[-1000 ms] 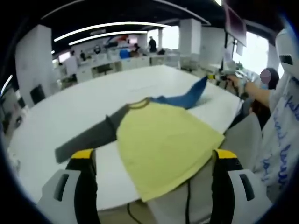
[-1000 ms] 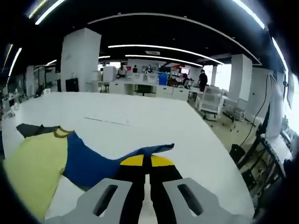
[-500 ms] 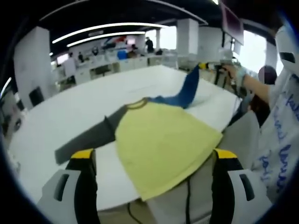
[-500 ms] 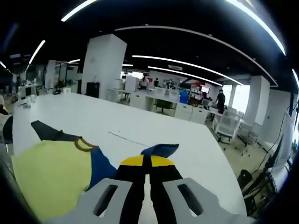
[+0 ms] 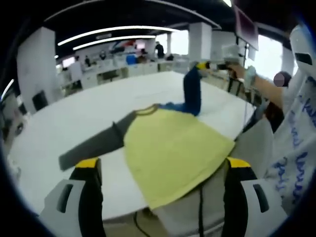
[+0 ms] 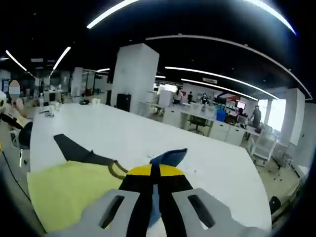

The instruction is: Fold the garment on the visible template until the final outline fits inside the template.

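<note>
- Yellow shirt (image 5: 173,153) with one grey sleeve (image 5: 91,145) and one blue sleeve (image 5: 191,94) lies on my white table (image 5: 79,108), its hem draped over the near edge between my left gripper's (image 5: 163,170) wide-spread jaws.
- Right gripper (image 6: 155,170), jaws pressed together, pinches the blue sleeve's cuff and holds it up above the shirt.
- Template: I can't make one out.
- Open office behind, white pillar (image 6: 136,74), desks, ceiling strip lights.
</note>
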Demonstrator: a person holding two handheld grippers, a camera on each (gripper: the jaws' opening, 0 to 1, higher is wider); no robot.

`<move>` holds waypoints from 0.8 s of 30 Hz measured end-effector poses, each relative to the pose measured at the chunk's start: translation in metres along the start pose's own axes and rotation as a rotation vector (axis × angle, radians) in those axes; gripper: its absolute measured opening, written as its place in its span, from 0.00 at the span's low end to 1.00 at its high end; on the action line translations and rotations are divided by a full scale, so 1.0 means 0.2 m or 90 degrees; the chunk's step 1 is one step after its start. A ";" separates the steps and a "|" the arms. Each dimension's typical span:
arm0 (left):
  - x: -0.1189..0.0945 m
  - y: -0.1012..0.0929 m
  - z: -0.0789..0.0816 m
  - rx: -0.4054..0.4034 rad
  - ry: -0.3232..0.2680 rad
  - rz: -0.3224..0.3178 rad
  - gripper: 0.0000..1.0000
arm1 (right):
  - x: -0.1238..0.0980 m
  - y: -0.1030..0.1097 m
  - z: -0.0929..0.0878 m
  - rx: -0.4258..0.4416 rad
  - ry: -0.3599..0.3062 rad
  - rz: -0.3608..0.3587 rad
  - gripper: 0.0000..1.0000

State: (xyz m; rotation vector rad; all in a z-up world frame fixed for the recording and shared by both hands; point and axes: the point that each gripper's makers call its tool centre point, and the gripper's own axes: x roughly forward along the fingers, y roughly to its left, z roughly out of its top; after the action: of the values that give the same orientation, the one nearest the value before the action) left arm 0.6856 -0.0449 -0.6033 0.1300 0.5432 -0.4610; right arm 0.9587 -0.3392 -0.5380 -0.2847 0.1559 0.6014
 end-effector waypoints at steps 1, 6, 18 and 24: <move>0.00 0.00 0.00 -0.002 -0.002 0.000 0.99 | 0.01 0.03 0.02 0.000 -0.003 0.008 0.03; -0.01 0.00 -0.01 -0.006 -0.002 0.003 0.98 | 0.08 0.16 0.11 0.002 -0.021 0.044 0.03; -0.01 0.00 -0.03 -0.012 0.005 0.003 0.98 | 0.24 0.41 0.19 0.008 -0.038 0.113 0.03; -0.02 0.00 -0.05 -0.015 0.010 0.005 0.98 | 0.33 0.48 0.16 0.017 -0.029 0.130 0.03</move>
State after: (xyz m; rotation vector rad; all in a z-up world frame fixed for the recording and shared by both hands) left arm 0.6792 -0.0408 -0.6094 0.1137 0.5625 -0.4463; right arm 0.9595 -0.2190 -0.5440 -0.2310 0.1504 0.8071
